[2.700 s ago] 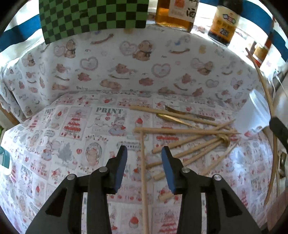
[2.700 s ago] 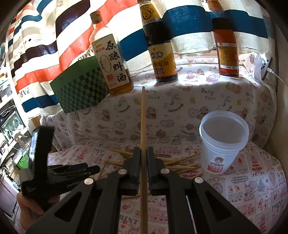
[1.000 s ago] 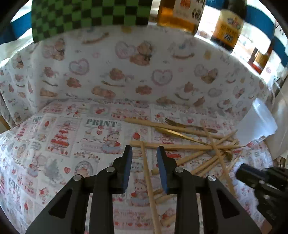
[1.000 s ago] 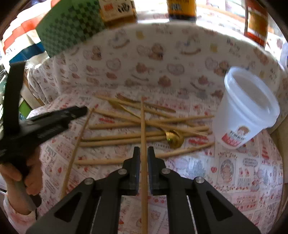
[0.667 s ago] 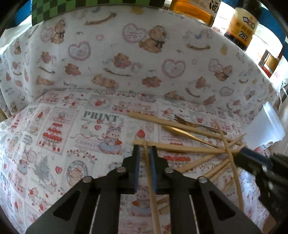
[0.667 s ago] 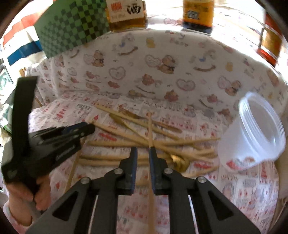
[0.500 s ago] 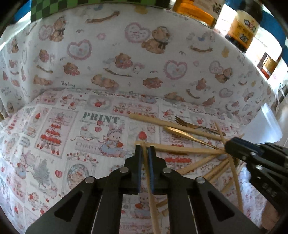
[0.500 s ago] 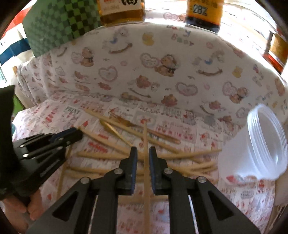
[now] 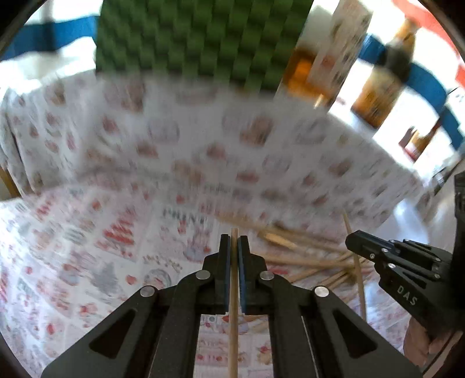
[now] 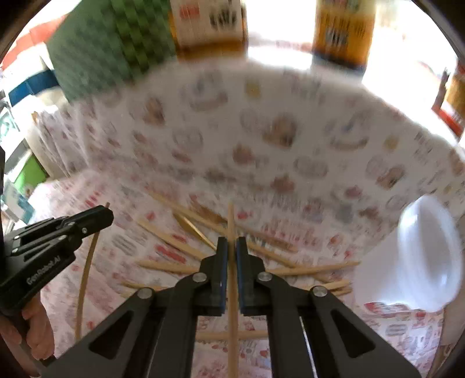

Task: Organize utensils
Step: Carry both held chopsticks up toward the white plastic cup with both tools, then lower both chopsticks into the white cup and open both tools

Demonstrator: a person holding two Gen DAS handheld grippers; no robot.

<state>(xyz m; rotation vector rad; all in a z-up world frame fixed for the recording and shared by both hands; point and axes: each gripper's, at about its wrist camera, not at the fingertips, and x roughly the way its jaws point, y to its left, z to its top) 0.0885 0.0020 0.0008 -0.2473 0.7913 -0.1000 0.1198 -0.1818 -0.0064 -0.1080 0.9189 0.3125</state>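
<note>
Covering the table, printed cloth point(image 9: 87, 247) under scattered chopsticks point(image 10: 168, 238); both grippers point(image 9: 234, 241) point(image 10: 229, 244) each clamped on one chopstick point(image 9: 233, 319) point(image 10: 232, 290)

A green checkered box point(image 10: 110, 43) and sauce bottles point(image 10: 343, 32) stand behind the printed cloth point(image 10: 261, 139).

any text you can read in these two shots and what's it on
"DAS" – side of the right gripper
"GenRobot.AI" – side of the left gripper, slightly soft
"PRINT" – tablecloth, blurred but legible
Bottle labels and the white cup's sticker: too blurred to read
</note>
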